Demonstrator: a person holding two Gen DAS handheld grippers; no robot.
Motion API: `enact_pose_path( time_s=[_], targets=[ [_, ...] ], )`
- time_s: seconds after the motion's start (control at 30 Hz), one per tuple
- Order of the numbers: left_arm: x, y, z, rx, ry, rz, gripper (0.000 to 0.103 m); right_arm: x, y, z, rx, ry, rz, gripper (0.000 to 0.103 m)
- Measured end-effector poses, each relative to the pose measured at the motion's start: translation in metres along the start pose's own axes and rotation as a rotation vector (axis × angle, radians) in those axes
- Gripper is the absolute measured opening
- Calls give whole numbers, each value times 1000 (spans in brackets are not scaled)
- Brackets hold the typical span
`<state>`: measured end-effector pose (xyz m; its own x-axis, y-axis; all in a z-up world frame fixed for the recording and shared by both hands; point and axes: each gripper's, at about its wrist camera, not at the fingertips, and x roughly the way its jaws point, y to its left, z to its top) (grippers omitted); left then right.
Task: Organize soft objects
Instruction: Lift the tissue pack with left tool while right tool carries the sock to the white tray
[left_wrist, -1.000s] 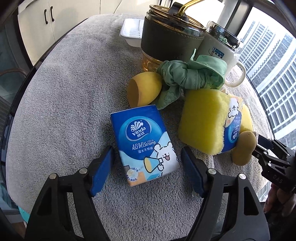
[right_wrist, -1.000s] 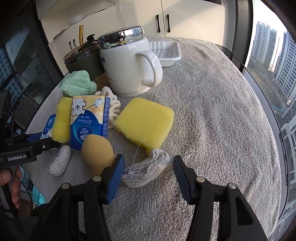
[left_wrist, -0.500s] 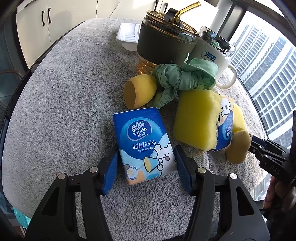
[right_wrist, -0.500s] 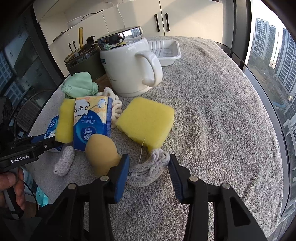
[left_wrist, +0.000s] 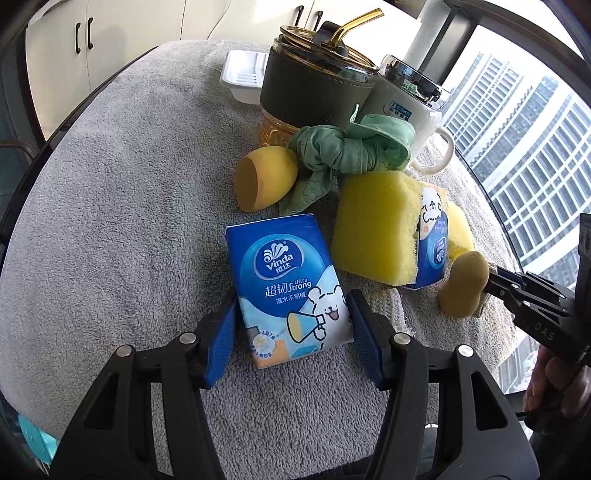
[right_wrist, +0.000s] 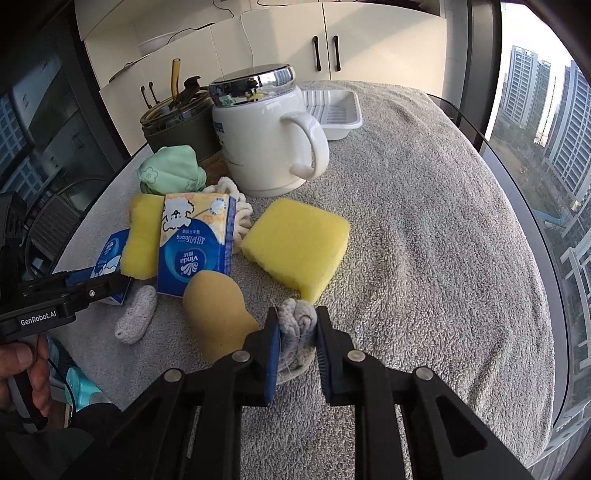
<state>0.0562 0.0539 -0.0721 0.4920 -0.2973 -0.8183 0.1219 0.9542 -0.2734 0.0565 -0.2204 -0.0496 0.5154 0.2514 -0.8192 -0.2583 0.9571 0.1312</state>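
Note:
My left gripper (left_wrist: 291, 325) is shut on a blue Vinda tissue pack (left_wrist: 284, 280) lying on the grey towel. My right gripper (right_wrist: 297, 332) is shut on a grey knitted cloth roll (right_wrist: 297, 325), squeezing it. Beside it lie a tan beauty sponge (right_wrist: 218, 314), a yellow sponge (right_wrist: 297, 245), a second tissue pack (right_wrist: 195, 243) leaning on another yellow sponge (right_wrist: 140, 240), and a small grey sponge (right_wrist: 136, 317). A green cloth (left_wrist: 351, 151) and a cut tan sponge (left_wrist: 264, 177) lie further back in the left wrist view.
A white lidded mug (right_wrist: 266, 136), a dark tumbler with a straw (left_wrist: 317, 81) and a white tray (right_wrist: 332, 110) stand at the back. The grey towel (right_wrist: 443, 240) covers the round table; windows lie beyond its right edge.
Both grippers have closed: the left onto the blue tissue pack, the right onto the grey knitted roll, which now stands squeezed between the pads.

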Motion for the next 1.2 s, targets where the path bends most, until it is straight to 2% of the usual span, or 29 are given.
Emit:
enact_pose_path(
  time_s=[0.8, 1.0, 1.2],
  targets=[
    [-38, -3, -2, 23, -60, 5, 55, -30, 6, 8, -43, -54, -50, 20],
    [-56, -6, 11, 41, -89, 2, 55, -42, -2, 24, -50, -81, -63, 20],
    [-72, 0, 37, 69, -141, 40, 55, -60, -12, 49, -76, -130, -89, 20]
  ],
)
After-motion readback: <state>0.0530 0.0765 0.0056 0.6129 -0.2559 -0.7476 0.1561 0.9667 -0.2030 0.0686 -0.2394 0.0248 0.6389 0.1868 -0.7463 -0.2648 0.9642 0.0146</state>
